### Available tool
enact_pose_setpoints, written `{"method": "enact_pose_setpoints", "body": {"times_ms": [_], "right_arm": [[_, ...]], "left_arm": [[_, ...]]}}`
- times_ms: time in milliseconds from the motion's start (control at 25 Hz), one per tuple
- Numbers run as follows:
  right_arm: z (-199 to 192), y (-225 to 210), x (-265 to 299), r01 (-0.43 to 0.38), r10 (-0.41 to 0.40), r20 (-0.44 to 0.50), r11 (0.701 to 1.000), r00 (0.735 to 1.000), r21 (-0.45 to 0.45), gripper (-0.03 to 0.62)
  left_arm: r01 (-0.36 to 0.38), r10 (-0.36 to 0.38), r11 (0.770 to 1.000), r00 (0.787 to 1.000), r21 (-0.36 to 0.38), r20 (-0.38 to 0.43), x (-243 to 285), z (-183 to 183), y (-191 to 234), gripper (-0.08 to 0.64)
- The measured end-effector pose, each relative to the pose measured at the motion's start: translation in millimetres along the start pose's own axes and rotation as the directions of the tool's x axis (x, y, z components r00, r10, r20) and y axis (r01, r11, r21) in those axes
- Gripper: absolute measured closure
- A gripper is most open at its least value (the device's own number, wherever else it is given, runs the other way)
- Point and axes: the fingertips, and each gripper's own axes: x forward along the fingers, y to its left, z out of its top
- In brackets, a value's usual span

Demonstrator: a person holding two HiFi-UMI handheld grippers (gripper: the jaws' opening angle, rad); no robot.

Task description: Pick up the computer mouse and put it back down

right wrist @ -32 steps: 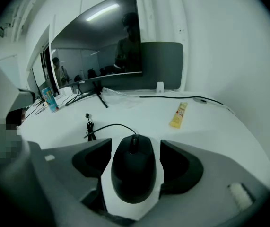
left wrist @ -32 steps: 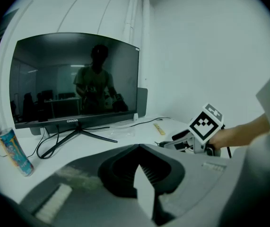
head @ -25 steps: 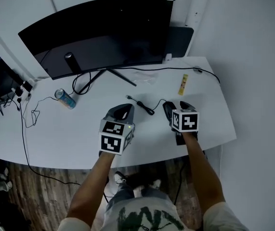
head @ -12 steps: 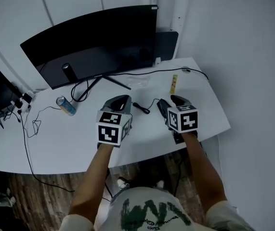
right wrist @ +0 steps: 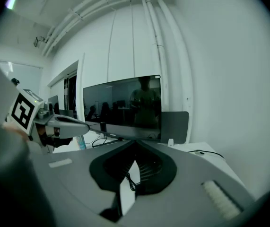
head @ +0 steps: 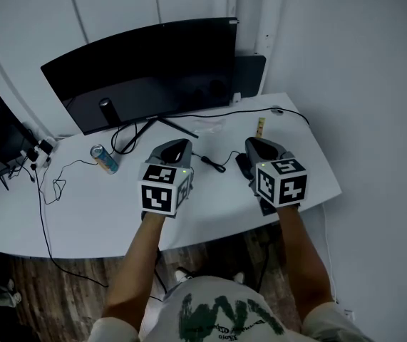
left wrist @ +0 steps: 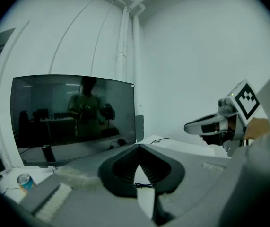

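holding your right claw [head: 253, 144] clenched and empty, raised just beside the corded mouse [head: 241, 165], which lies on the table [head: 82, 205], so the put-down looks done; left claw [head: 177, 145] clenched too, idle.

Left gripper [head: 177, 146] and right gripper [head: 255, 143] side by side on outstretched forearms, jaws of both together

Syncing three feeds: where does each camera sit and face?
Head view: on the person's head, looking down at the desk; forearms, left gripper and right gripper show.
Left gripper view: on the left gripper, facing the monitor past its shut jaws; right gripper at right.
Right gripper view: on the right gripper, facing the monitor; left gripper at left.
Shared: all three show the monitor.
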Motion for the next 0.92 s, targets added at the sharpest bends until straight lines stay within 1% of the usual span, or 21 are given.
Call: {"method": "enact_pose_setpoints", "body": {"times_ms": [120, 440, 920], "right_arm": [[7, 3, -2, -0.003, 0.003, 0.012, 1.0, 1.0, -0.004, 0.592], [11, 6, -3, -0.004, 0.004, 0.026, 1.0, 1.0, -0.008, 0.592], [9, 10, -9, -0.005, 0.005, 0.03, 1.0, 1.0, -0.013, 0.592]], "left_arm": [[-0.006, 0.006, 1.0, 1.0, -0.003, 0.002, -4, 2, 4, 0.557], [-0.023, 0.023, 1.0, 1.0, -0.01, -0.001, -10, -2, 13, 0.557], [-0.022, 0.022, 1.0, 1.0, -0.01, 0.002, -13, -3, 10, 0.557]]}}
